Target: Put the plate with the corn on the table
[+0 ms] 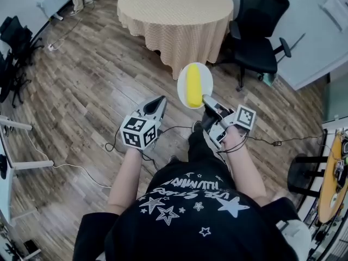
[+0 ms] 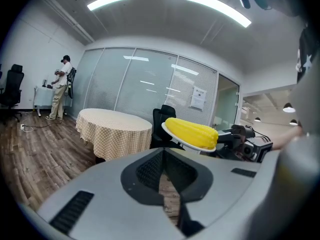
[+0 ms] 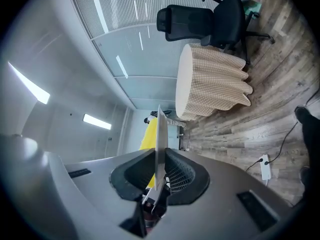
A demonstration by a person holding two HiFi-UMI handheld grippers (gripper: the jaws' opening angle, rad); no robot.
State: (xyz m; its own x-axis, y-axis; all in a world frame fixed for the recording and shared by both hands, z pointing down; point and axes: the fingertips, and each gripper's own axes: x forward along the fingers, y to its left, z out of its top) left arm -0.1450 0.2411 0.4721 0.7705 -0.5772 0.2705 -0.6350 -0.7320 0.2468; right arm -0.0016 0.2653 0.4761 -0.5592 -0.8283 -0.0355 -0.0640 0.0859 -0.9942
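While aloft, one plate (image 1: 182, 84), one corn (image 1: 193, 86)

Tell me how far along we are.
Done: plate with corn is lifted, rim clamped in the right gripper. In hand: it hangs over the floor, short of the table. To do: reach the table and set it down. Left gripper is shut, empty.

Open floor (image 1: 103, 86) before table (image 1: 174, 7); office chair (image 1: 261, 34) flanks it.

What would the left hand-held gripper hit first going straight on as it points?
Nothing near. Past the left hand-held gripper the way looks free up to the round table, probably its draped edge beside the black chair. The plate with corn sits off to the right of that line.
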